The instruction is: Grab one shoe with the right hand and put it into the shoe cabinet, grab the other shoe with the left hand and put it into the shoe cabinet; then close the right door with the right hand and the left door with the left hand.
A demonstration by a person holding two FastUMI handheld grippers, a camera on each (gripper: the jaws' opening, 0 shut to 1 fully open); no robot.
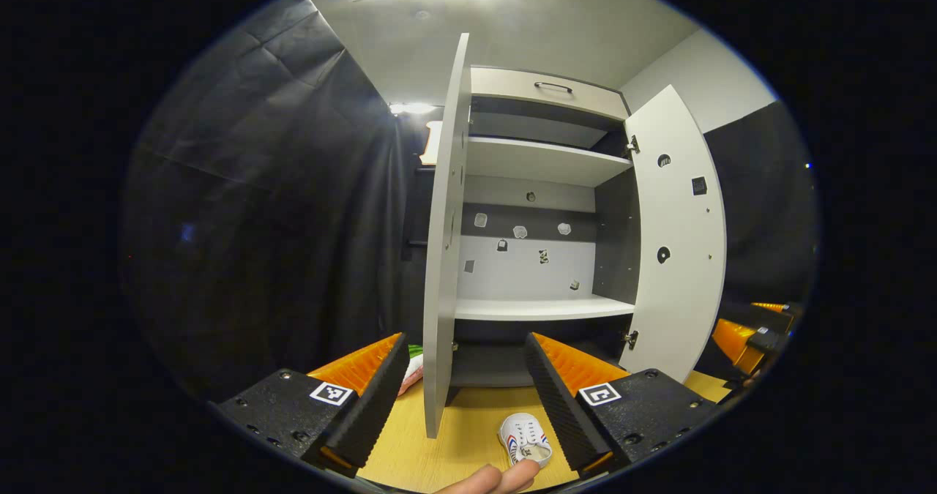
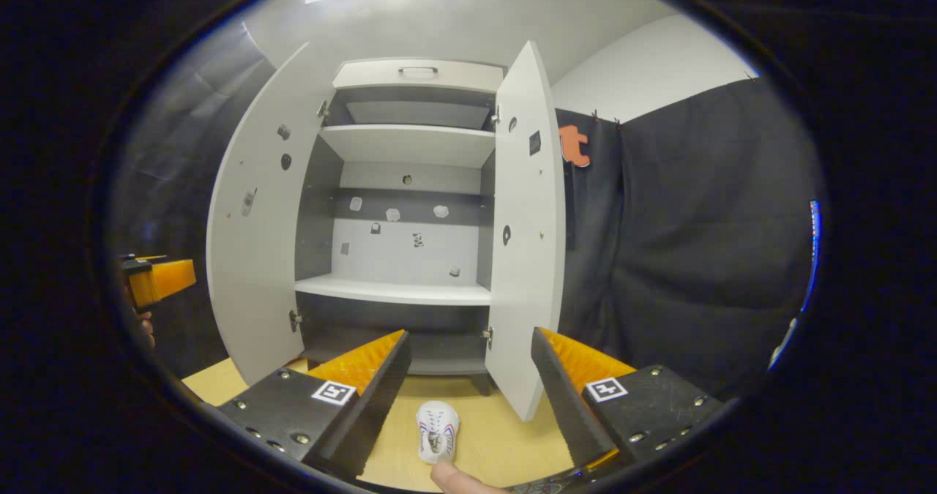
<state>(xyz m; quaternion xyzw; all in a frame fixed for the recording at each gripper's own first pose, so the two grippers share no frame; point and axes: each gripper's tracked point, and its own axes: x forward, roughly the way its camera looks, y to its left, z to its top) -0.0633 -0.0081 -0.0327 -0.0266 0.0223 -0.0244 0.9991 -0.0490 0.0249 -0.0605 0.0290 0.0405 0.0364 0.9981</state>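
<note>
The shoe cabinet (image 1: 542,186) stands with both doors wide open and its white shelves bare. In the left gripper view a small white shoe (image 1: 525,439) with red and blue stripes lies on the wooden surface (image 1: 468,421) in front of it. It sits low between the spread fingers of my open left gripper (image 1: 468,399), nearer the right finger. In the right gripper view a white shoe (image 2: 437,429) lies before the cabinet (image 2: 410,208), just under my open right gripper (image 2: 468,391). Whether this is the same shoe I cannot tell. Neither gripper holds anything.
The left door (image 1: 443,260) is edge-on to the left gripper; the right door (image 2: 527,238) juts out beside the right gripper. A fingertip (image 1: 490,479) shows at the bottom edge. The other gripper (image 1: 754,333) hovers off to the right. Black cloth walls both sides.
</note>
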